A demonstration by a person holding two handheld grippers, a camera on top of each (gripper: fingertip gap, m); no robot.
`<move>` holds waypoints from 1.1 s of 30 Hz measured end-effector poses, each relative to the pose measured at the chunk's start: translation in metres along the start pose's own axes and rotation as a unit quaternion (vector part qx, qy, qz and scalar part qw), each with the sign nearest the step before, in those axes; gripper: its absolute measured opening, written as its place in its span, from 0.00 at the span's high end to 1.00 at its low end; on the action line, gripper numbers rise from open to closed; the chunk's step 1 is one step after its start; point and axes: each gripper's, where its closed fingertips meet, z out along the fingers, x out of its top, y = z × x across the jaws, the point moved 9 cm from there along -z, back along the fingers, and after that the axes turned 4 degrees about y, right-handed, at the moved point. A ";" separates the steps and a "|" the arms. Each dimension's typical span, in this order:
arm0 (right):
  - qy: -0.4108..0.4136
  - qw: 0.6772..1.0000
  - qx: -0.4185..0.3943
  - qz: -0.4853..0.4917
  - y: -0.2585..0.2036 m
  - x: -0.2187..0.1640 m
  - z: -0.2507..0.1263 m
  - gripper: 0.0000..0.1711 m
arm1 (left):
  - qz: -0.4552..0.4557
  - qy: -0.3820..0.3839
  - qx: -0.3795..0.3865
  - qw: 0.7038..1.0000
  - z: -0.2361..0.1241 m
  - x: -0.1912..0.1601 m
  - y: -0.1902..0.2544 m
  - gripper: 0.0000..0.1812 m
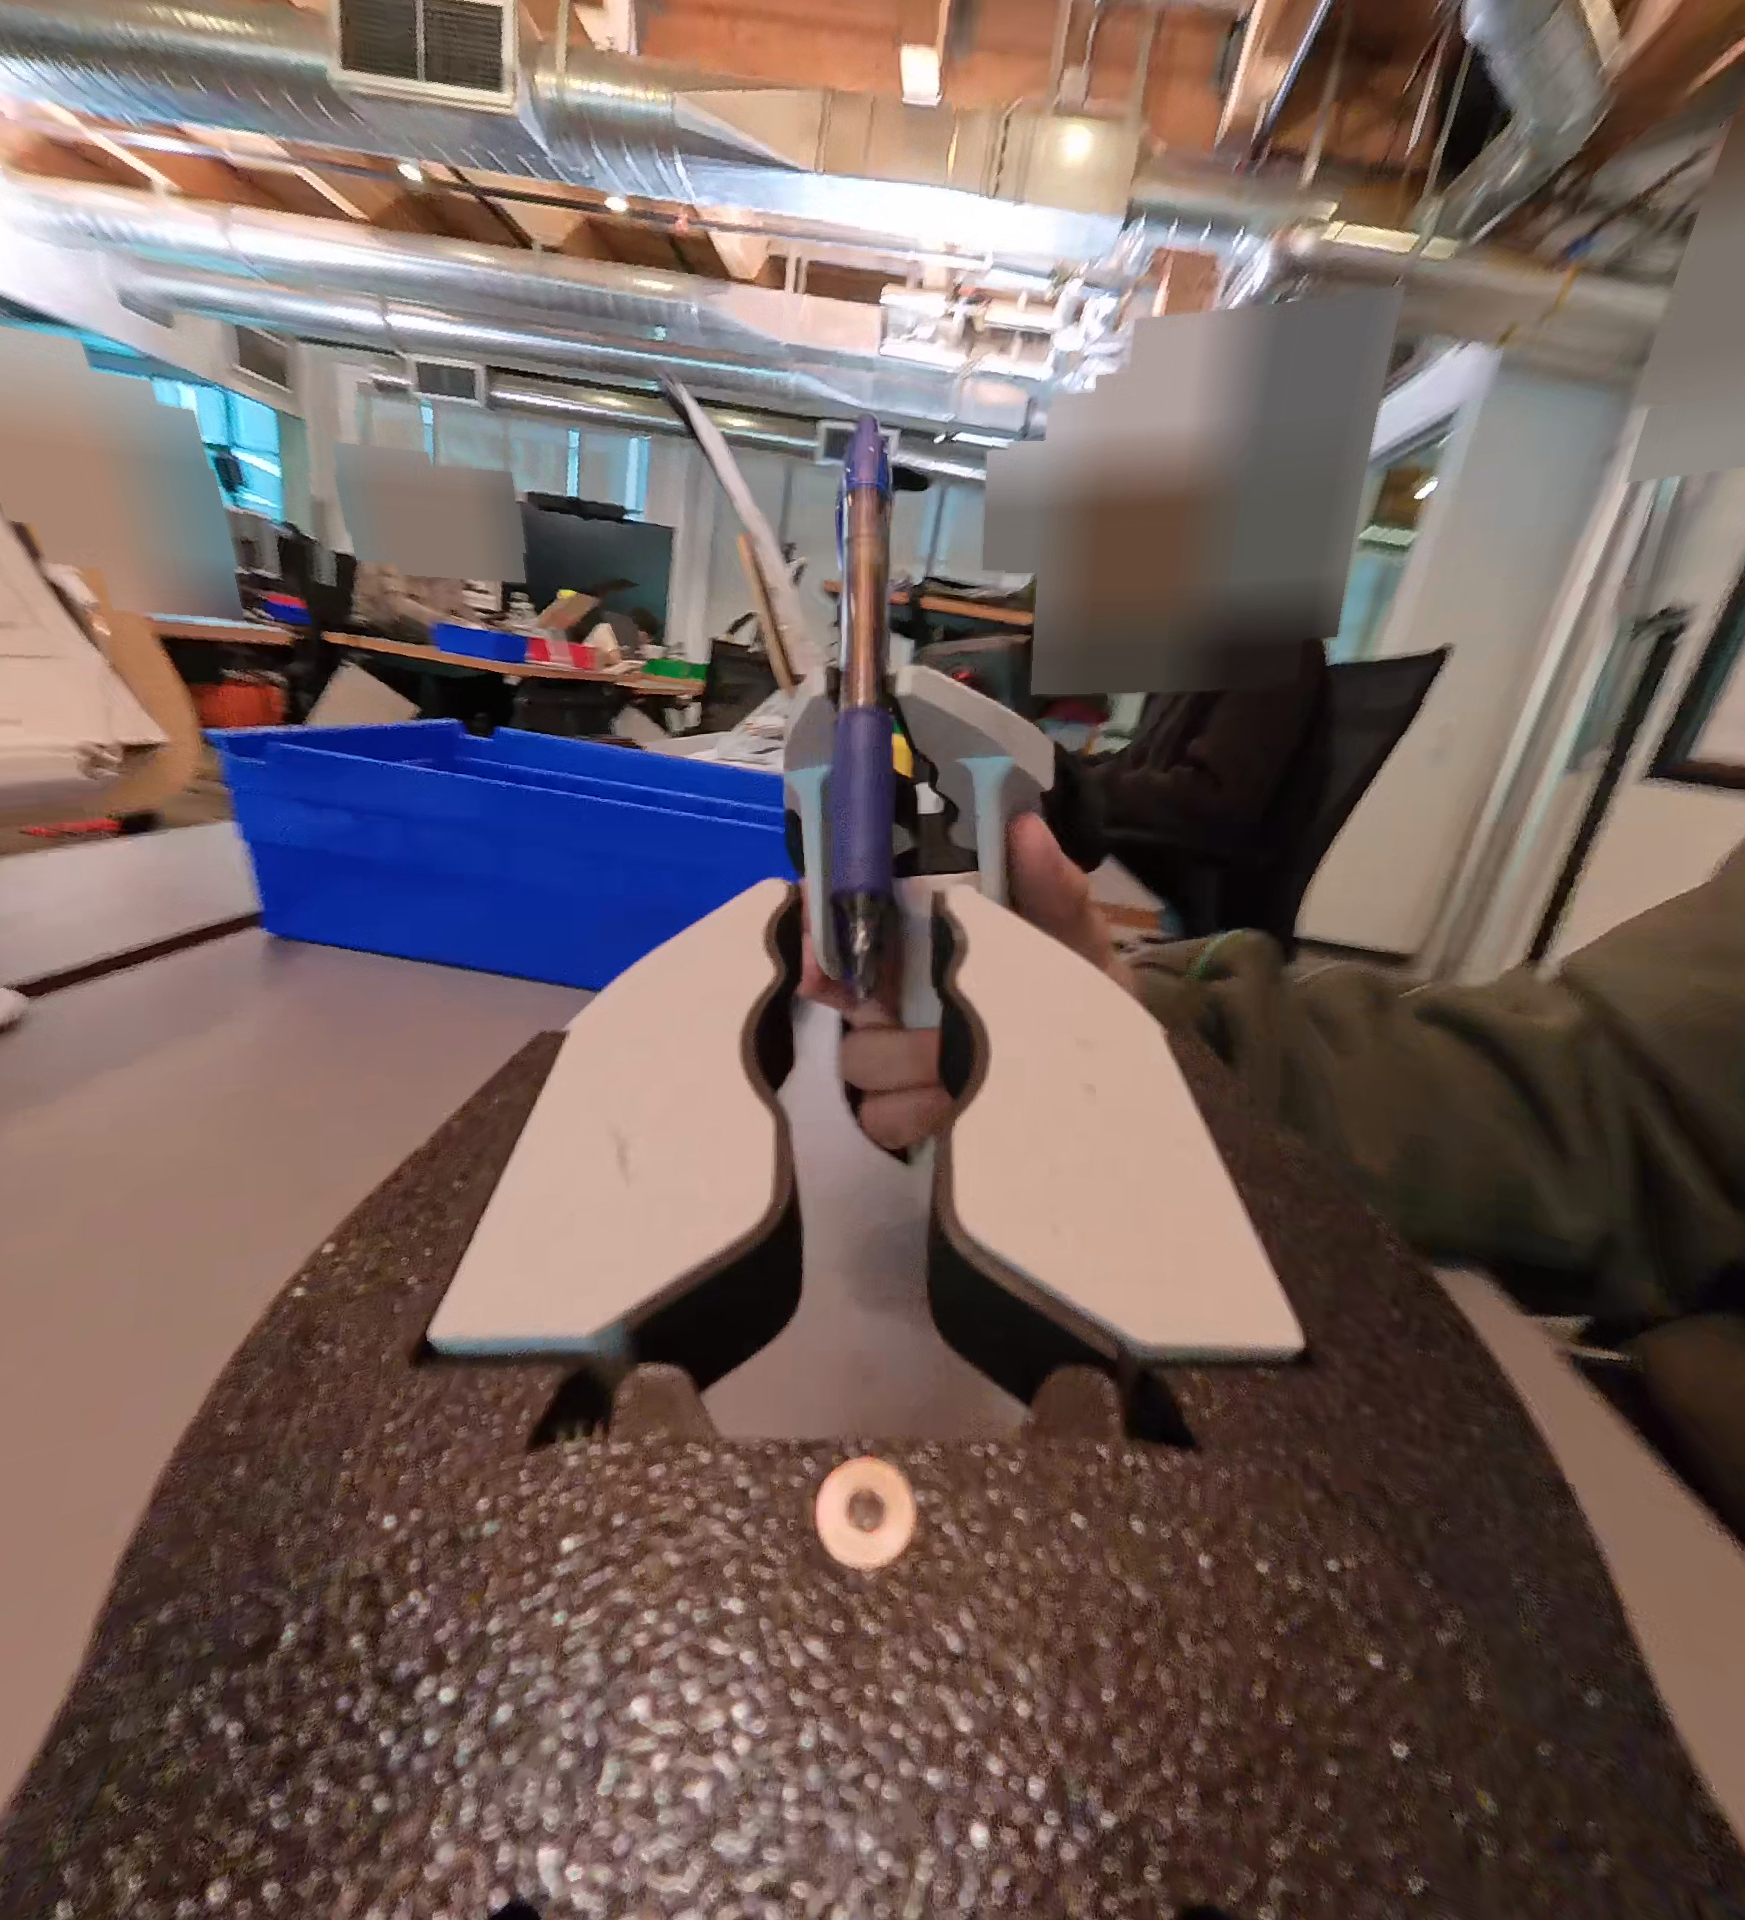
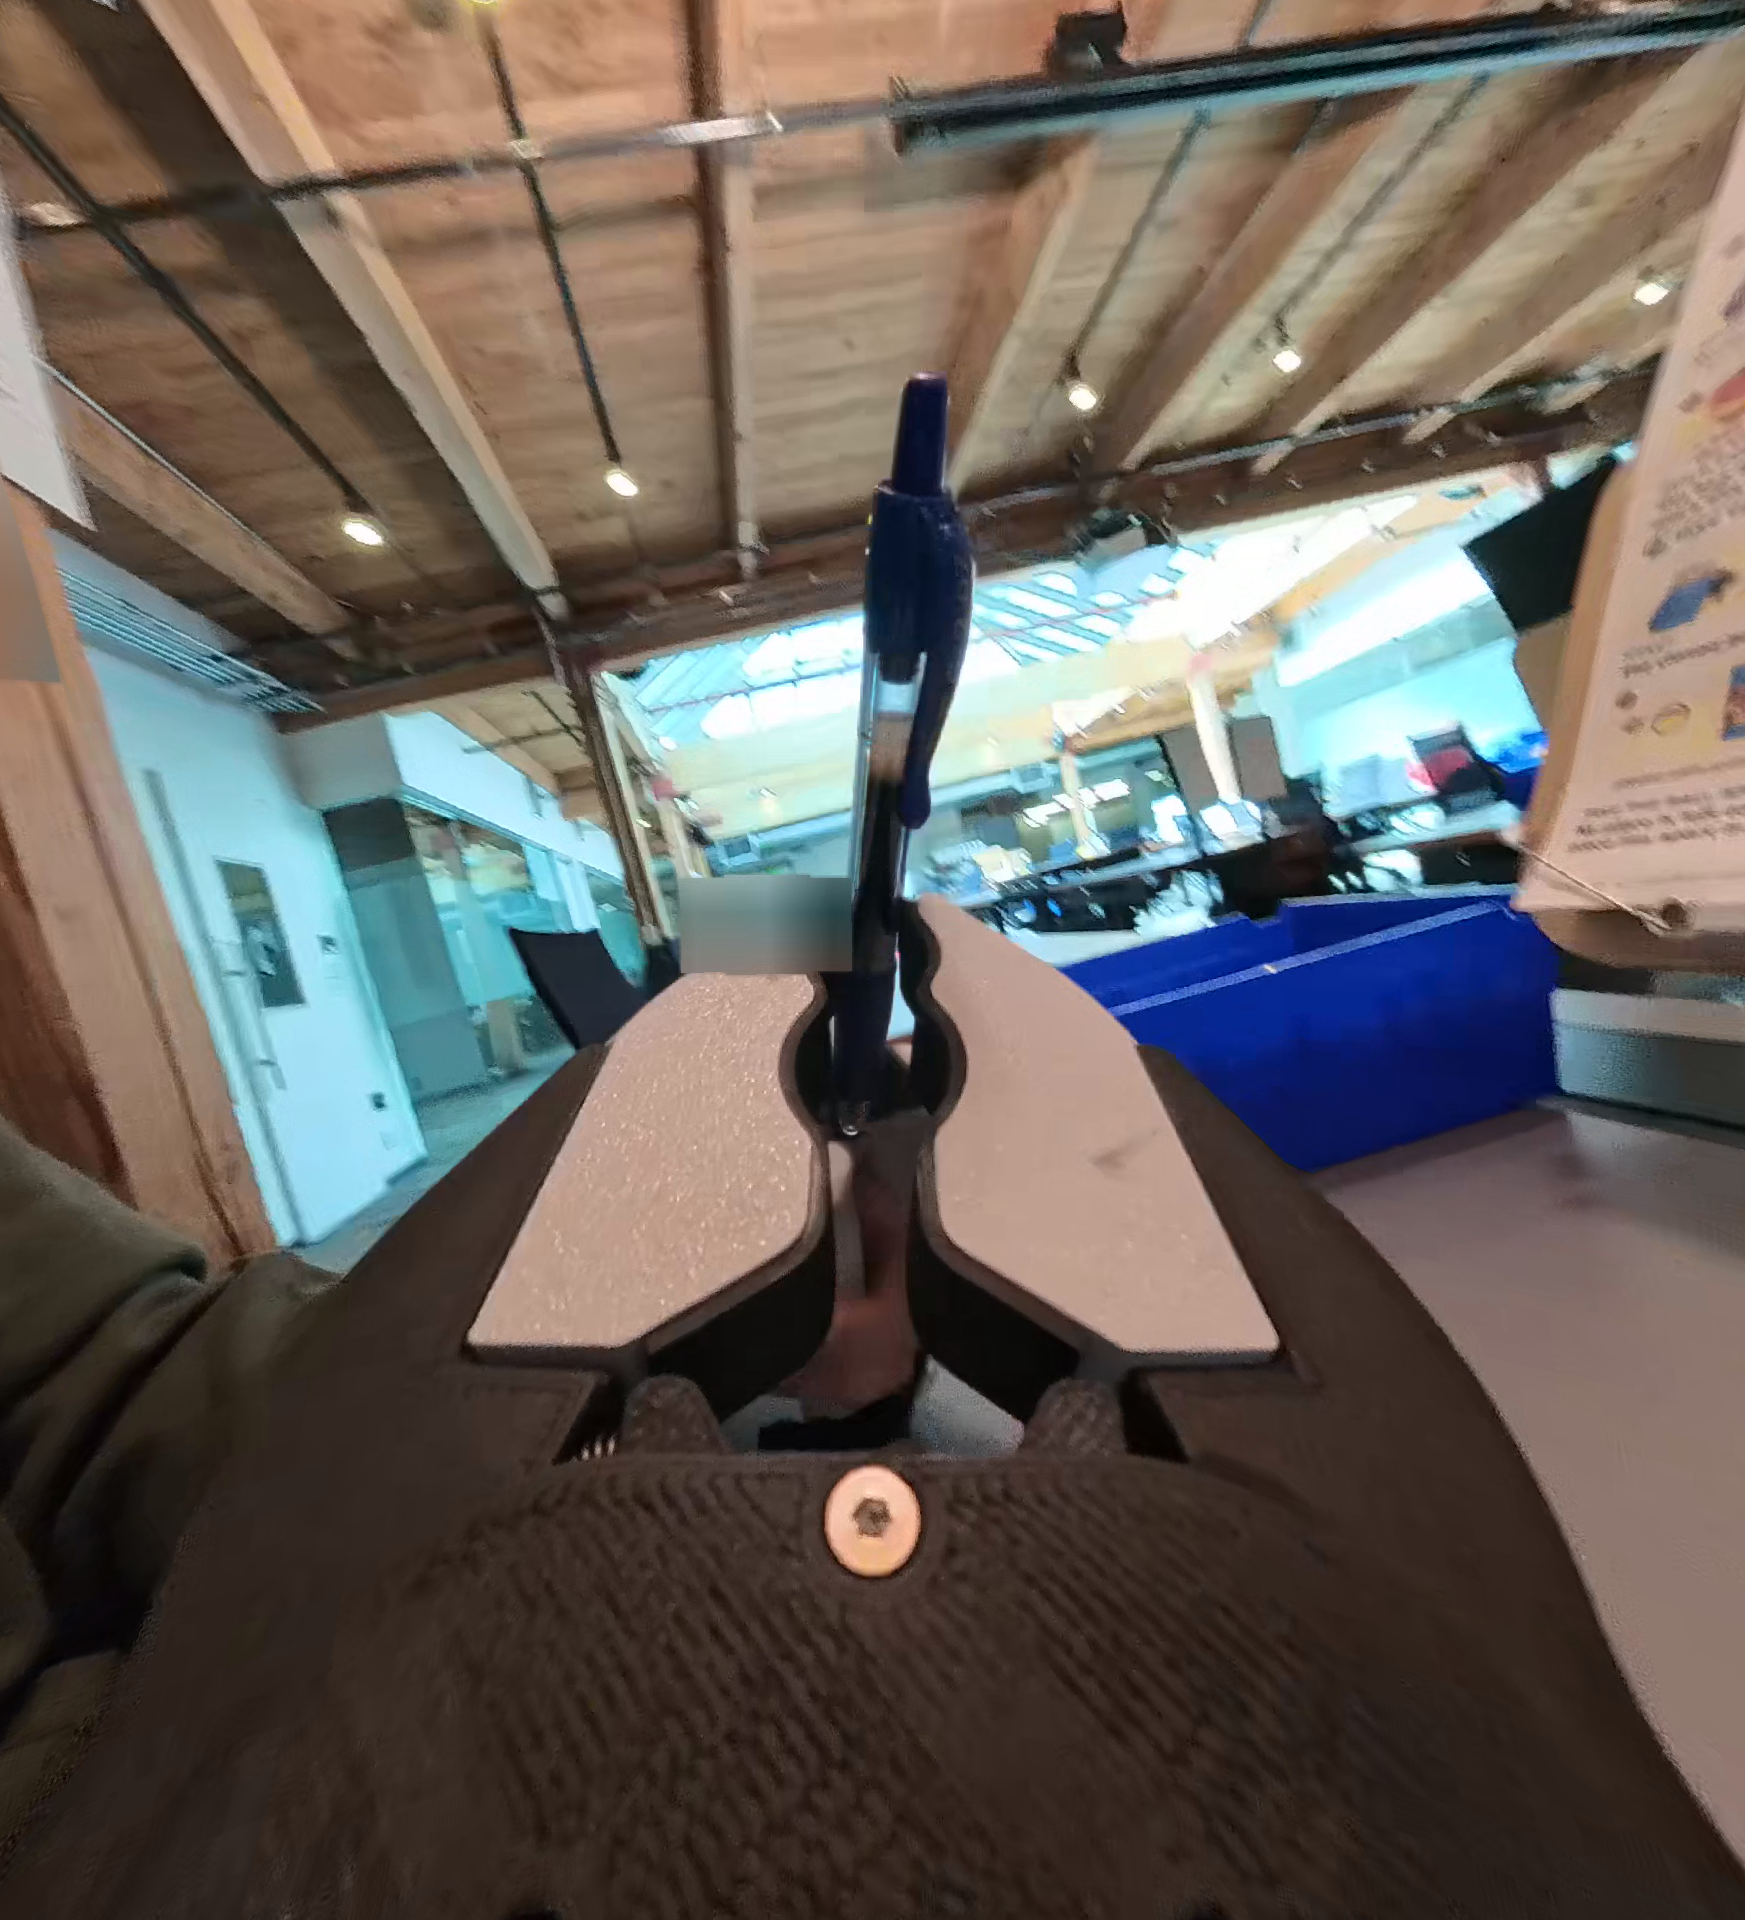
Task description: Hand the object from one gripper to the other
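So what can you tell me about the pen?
The pen is blue with a clear barrel, a blue rubbery grip, a clip and a push button on top. It stands nearly upright, tip down. The right gripper is shut on its grip. The left gripper is open just before it, not touching as far as shows.

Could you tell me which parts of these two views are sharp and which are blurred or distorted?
Left wrist view: pen fairly sharp, blue bin and background smeared, wide-angle bending at edges. Right wrist view: pen soft, windows behind overexposed, right hand-held gripper texture crisp.
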 end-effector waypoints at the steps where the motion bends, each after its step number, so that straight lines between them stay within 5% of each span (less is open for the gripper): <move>1: 0.013 1.000 0.022 0.008 -0.001 0.004 -0.002 0.94 | -0.032 0.003 -0.013 0.999 0.000 0.000 0.000 0.84; 8: 0.005 0.992 0.105 -0.065 -0.010 0.012 -0.014 0.94 | -0.320 0.015 -0.106 0.941 0.006 -0.004 -0.005 0.78; 13: -0.018 0.986 0.120 -0.114 -0.017 0.007 -0.009 0.94 | -0.427 -0.003 -0.144 0.893 0.013 -0.014 -0.005 0.79; 19: -0.026 0.984 0.104 -0.143 -0.017 0.005 -0.007 0.94 | -0.449 -0.008 -0.201 0.870 0.019 -0.016 0.004 0.93; 22: -0.026 0.985 0.098 -0.140 -0.016 0.006 -0.008 0.94 | -0.443 0.029 -0.197 0.874 0.017 -0.013 0.002 0.93; 25: -0.029 0.985 0.094 -0.142 -0.015 0.005 -0.008 0.94 | -0.483 0.068 -0.214 0.846 0.014 -0.009 -0.001 0.87; 33: -0.080 0.976 0.081 -0.184 -0.015 -0.002 -0.006 0.94 | -0.463 0.052 -0.174 0.868 0.014 -0.012 -0.004 0.93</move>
